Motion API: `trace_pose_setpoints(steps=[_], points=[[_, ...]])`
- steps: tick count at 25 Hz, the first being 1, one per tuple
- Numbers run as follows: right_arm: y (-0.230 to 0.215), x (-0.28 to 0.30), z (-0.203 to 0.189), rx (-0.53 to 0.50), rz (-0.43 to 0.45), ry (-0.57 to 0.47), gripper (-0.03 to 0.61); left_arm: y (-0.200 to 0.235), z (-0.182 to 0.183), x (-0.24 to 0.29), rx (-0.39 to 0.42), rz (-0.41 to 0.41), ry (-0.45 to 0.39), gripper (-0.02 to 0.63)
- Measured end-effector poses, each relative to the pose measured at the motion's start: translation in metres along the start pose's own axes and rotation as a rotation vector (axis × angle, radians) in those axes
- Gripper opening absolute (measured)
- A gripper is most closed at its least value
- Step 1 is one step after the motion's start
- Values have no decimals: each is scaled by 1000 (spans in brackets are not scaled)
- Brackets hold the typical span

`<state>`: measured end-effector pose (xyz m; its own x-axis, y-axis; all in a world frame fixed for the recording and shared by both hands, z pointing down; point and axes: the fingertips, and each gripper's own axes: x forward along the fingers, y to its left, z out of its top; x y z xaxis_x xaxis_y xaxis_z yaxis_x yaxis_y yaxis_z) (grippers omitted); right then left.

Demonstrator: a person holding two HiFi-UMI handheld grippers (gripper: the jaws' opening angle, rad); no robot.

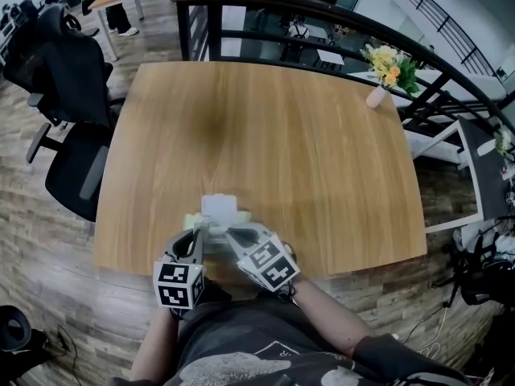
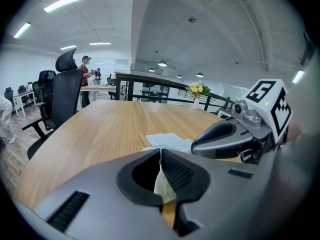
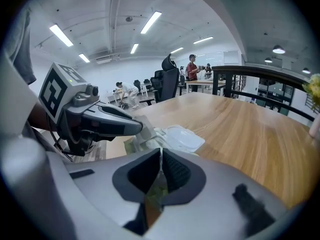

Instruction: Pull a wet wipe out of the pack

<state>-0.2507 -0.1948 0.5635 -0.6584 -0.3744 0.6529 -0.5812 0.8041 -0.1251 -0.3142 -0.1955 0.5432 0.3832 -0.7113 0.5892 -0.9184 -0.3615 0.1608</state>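
The wet wipe pack (image 1: 216,218), pale green with its white lid (image 1: 219,206) flipped open, lies near the front edge of the wooden table (image 1: 265,135). My left gripper (image 1: 201,230) is shut on the pack's near edge; in the left gripper view (image 2: 160,151) pale film (image 2: 163,184) shows between its pads. My right gripper (image 1: 230,233) comes in from the right over the pack's opening. Its jaws (image 3: 161,151) are shut, with a thin pale sliver of wipe pinched at the tips. The open lid (image 3: 179,137) lies just beyond them.
Black office chairs (image 1: 72,167) stand off the table's left side. A small vase of flowers (image 1: 378,93) sits at the far right corner, and a dark railing (image 1: 322,6) runs behind the table. A person (image 2: 86,70) stands far off by other desks.
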Motion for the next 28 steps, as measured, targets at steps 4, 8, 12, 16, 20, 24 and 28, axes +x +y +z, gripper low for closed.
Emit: trace_pose_setpoints(steps=[4, 8, 12, 16, 20, 24, 28], points=[[-1, -2, 1, -10, 5, -7, 32, 0, 0, -1, -8, 15, -1, 23], [-2, -3, -2, -17, 15, -9, 32, -1, -1, -1, -19, 30, 0, 23], [-3, -4, -2, -22, 19, -14, 32, 1, -1, -1, -29, 42, 0, 23], [-6, -9, -3, -17, 28, -19, 32, -3, 0, 0, -18, 52, -4, 23], [-8, -11, -3, -53, 21, -5, 32, -3, 1, -1, -6, 59, -1, 23], [-12, -13, -5, -48, 24, -8, 32, -2, -1, -2, -11, 70, 1, 23], [-18, -15, -9, -51, 22, 7, 32, -3, 2, -1, -2, 79, 1, 23]])
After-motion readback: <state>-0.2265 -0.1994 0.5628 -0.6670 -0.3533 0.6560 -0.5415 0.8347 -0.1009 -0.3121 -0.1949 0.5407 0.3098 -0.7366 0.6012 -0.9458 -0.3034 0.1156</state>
